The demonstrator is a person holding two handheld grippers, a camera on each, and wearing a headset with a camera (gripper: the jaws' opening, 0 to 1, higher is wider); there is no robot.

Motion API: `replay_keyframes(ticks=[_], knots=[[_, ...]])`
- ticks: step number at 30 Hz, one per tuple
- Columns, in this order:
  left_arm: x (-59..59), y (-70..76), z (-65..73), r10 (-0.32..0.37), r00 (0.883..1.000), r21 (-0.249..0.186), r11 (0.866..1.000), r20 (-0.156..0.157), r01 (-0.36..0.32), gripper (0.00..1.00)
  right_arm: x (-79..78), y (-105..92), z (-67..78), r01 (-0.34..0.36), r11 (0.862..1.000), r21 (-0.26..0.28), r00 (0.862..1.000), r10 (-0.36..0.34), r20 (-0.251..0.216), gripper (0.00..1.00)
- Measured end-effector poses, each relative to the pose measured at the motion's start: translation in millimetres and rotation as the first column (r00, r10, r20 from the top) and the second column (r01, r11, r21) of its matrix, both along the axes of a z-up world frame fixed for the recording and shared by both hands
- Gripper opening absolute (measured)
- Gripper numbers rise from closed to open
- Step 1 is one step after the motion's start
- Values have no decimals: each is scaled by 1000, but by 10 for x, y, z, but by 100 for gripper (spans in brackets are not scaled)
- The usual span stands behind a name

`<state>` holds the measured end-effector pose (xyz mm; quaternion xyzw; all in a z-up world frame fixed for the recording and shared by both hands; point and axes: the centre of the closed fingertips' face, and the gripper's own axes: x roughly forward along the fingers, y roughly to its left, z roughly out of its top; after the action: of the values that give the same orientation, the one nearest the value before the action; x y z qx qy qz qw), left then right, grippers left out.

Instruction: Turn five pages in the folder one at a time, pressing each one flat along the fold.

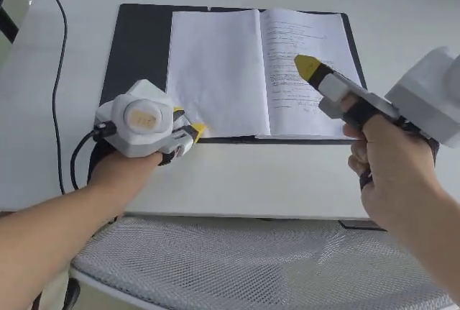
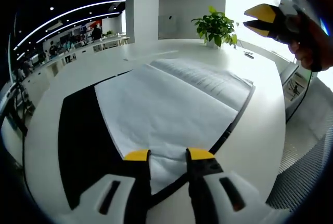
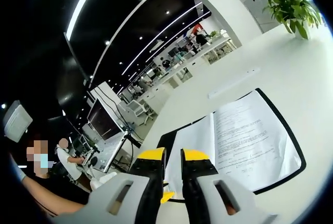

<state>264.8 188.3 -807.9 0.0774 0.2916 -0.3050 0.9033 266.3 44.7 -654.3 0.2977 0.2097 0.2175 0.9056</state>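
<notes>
**Left jaws at the page's near edge, right jaws raised**

The left gripper point(image 2: 169, 155) has its 2 jaws parted by a moderate gap at the near edge of the blank page point(image 2: 161, 115); I cannot tell if they touch the paper. The right gripper point(image 3: 173, 154) grasps nothing, its jaws a slim gap apart, raised over the printed page point(image 1: 305, 44). The folder point(image 1: 136, 44) lies open on the white surface point(image 1: 402, 8), which shows along its near, left and right edges; a black cable point(image 1: 56, 73) runs to its left

A: Folder point(image 1: 136, 44) colour?
B: Black. Left page point(image 1: 215, 73) plain white, right page point(image 1: 305, 37) white with fine dark text lines.
A: Tips?
B: Yellow on left gripper point(image 2: 169, 155) and right gripper point(image 3: 171, 154). Table point(image 1: 237, 180) white, plant point(image 2: 216, 26) green.
</notes>
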Motion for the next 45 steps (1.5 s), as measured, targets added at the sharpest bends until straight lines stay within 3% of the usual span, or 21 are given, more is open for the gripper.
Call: replay_keyframes(ticks=[12,20,22,27,36,45], knots=[[-4,31,-9,-6,1000,-7,1000,18,6,22,99,-115,-98,-21,999,-28,1000,21,-1,13],[-4,53,-18,-14,999,-11,1000,32,15,21,294,-80,-143,-107,993,-47,994,109,26,16],[-4,53,-18,-19,999,-11,1000,38,20,21,360,-52,-170,-154,985,-72,987,157,36,16],[2,51,-14,-17,999,-14,1000,41,17,21,570,-61,-192,-197,976,-90,978,203,56,18],[14,57,-16,-15,999,-20,1000,43,16,19,821,-151,-370,-252,957,-144,964,260,44,19],[14,53,-9,-11,999,-21,1000,40,12,19,1094,2,-564,-354,916,-189,930,366,32,23]])
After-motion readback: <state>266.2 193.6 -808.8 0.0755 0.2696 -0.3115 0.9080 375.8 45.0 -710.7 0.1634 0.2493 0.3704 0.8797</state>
